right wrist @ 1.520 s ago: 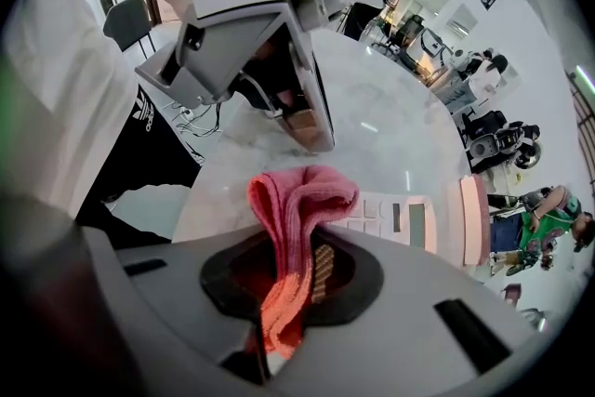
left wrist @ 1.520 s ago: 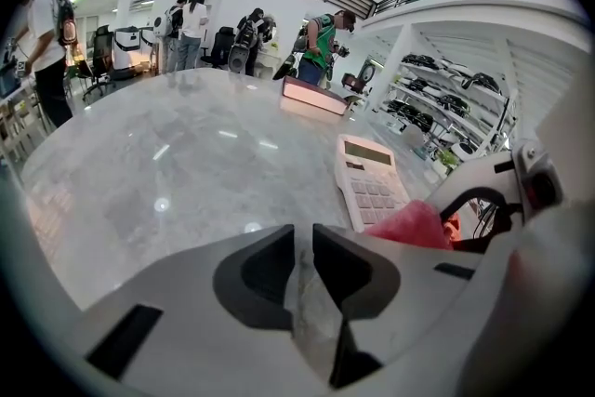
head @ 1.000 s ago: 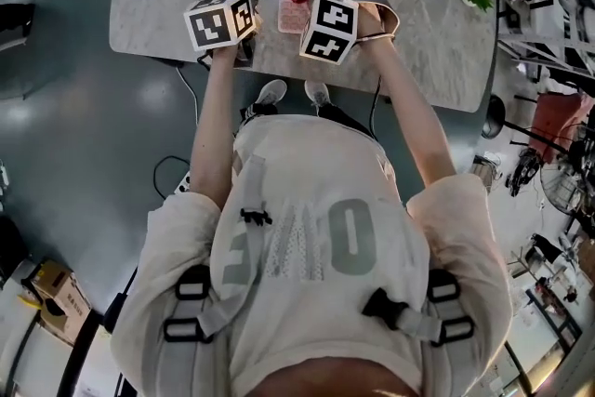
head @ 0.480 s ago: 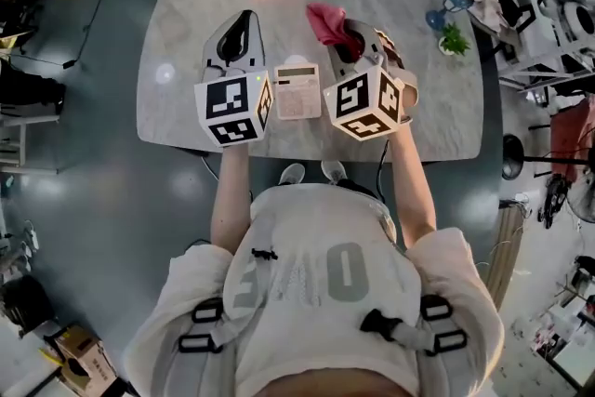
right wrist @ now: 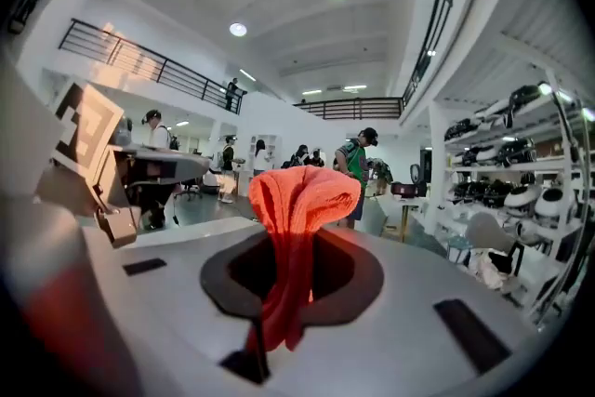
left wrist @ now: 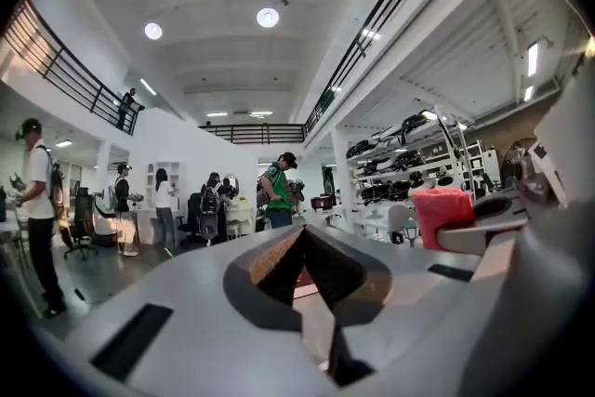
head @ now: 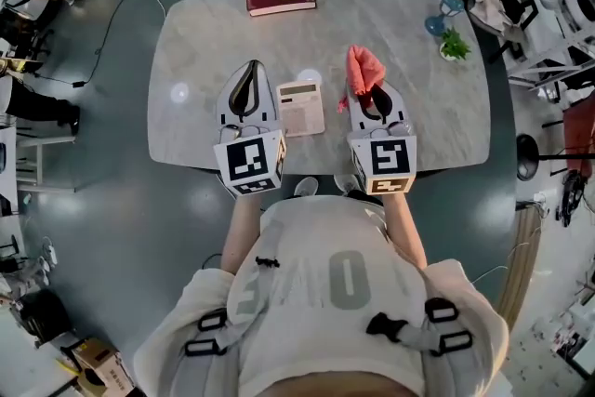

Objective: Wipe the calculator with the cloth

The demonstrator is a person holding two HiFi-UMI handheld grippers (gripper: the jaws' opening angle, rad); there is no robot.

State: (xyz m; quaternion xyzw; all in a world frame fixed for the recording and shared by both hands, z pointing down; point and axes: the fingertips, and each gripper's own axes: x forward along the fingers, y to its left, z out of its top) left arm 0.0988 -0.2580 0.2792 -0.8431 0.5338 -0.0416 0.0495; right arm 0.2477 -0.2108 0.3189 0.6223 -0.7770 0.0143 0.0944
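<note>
right hand-held gripper (head: 368, 99) clamps cloth (head: 363, 68); calculator (head: 301, 108) lies on table (head: 204, 42)

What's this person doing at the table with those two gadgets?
A person stands at a marble table with a gripper in each hand. The right gripper is clamped on a red cloth, which sticks out past its jaws. The left gripper is shut and empty. A calculator lies on the table between them, and the cloth isn't touching it.

Cream T-shirt (head: 311, 232), grey lettering (head: 349, 270), probably backpack straps (head: 429, 326).
</note>
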